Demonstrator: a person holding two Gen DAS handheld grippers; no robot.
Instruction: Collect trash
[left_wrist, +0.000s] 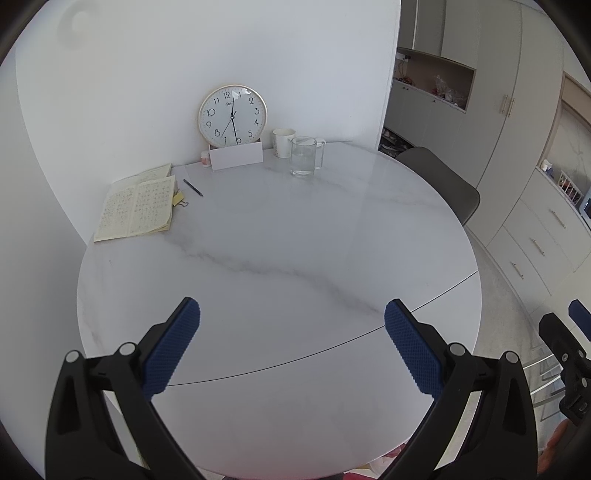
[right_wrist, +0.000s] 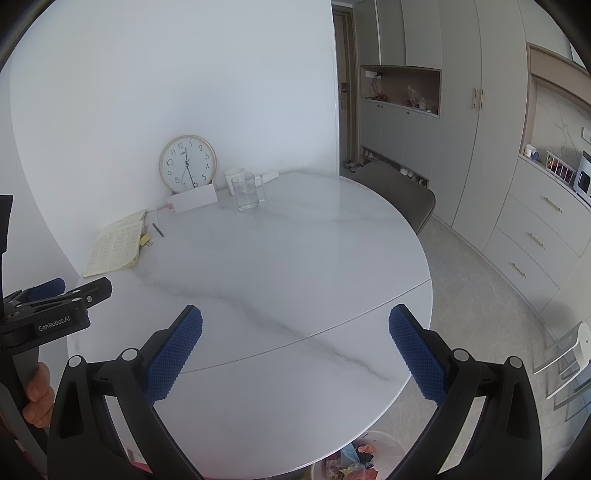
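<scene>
My left gripper (left_wrist: 291, 306) hangs open above the near part of a round white marble table (left_wrist: 280, 258), nothing between its blue pads. My right gripper (right_wrist: 295, 310) is open too, over the table's near right edge, and empty. Below that edge stands a pale bin (right_wrist: 384, 435) holding colourful crumpled trash (right_wrist: 356, 461); the tabletop hides most of it. No loose trash shows on the tabletop. Each gripper appears in the other's view: the right one (left_wrist: 565, 354) at the far right, the left one (right_wrist: 55, 306) at the far left with a hand (right_wrist: 37, 395) on its grip.
At the table's back by the wall stand a clock (left_wrist: 232, 115), a white card (left_wrist: 236, 156), a white cup (left_wrist: 283, 142) and a glass jug (left_wrist: 304, 156). An open notebook (left_wrist: 138, 205), a pen (left_wrist: 193, 187) and a binder clip (left_wrist: 180, 199) lie left. A grey chair (right_wrist: 397, 192) and cabinets (right_wrist: 535, 240) are right.
</scene>
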